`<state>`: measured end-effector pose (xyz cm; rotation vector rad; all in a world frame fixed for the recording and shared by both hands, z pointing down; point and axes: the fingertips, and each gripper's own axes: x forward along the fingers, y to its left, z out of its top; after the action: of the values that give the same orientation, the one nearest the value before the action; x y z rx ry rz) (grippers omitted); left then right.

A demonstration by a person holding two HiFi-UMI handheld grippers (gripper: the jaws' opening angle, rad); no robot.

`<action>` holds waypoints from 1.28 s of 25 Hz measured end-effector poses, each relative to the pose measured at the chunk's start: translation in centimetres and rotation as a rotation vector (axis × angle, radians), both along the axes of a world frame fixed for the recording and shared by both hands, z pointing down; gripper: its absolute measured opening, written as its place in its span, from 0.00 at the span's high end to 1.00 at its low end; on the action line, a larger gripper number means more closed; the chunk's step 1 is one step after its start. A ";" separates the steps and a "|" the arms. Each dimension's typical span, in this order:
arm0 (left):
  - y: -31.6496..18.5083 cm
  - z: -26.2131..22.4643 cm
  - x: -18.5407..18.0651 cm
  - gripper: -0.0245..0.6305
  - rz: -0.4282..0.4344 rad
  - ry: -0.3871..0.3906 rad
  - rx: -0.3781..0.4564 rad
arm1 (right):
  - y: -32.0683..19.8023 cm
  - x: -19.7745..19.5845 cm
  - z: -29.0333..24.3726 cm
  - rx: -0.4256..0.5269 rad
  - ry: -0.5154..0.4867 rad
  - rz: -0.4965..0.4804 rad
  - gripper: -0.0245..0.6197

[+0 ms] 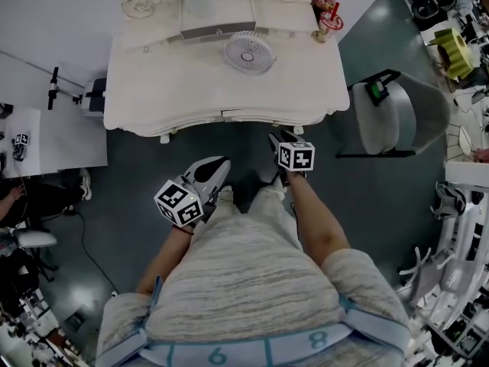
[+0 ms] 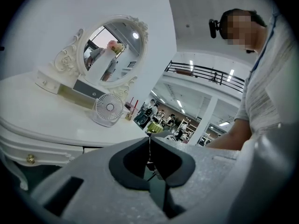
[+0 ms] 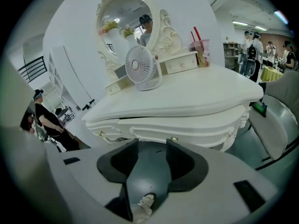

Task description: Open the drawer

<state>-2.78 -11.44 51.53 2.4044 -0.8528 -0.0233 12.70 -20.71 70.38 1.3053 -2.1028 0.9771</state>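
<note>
A white dressing table (image 1: 153,90) stands in front of me. Its middle drawer (image 3: 187,130) has a small gold knob (image 3: 174,138) and sits slightly out from the table's front (image 1: 244,115). My right gripper (image 1: 273,140) hangs just in front of the drawer, a little below it, tilted downward; its jaws (image 3: 152,143) stand open with nothing between them. My left gripper (image 1: 221,165) is held further back and to the left, its jaws (image 2: 149,141) shut and empty. It touches nothing.
On the tabletop are a small white fan (image 1: 248,50), an oval mirror (image 3: 124,17) and two drink cups with red straws (image 1: 327,17). A grey chair (image 1: 397,117) stands at the right, a white desk (image 1: 53,140) at the left. Dark floor lies below.
</note>
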 end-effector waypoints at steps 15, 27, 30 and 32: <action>0.3 1.0 -1.1 0.94 -0.026 -0.043 -0.037 | -2.1 1.0 5.1 -0.093 0.069 0.024 0.73; -0.5 1.9 -1.2 0.94 -0.015 -0.063 -0.062 | -4.2 1.8 8.3 -0.160 0.074 0.105 0.73; -0.6 2.1 -1.2 0.94 -0.014 -0.063 -0.068 | -4.5 2.0 9.0 -0.178 0.085 0.120 0.73; -0.6 2.3 -1.2 0.94 -0.013 -0.064 -0.070 | -4.6 2.1 9.4 -0.191 0.094 0.130 0.73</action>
<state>-4.00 -12.03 53.81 2.3450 -0.8834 0.0780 14.80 -25.31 79.81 1.3752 -1.8245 1.1179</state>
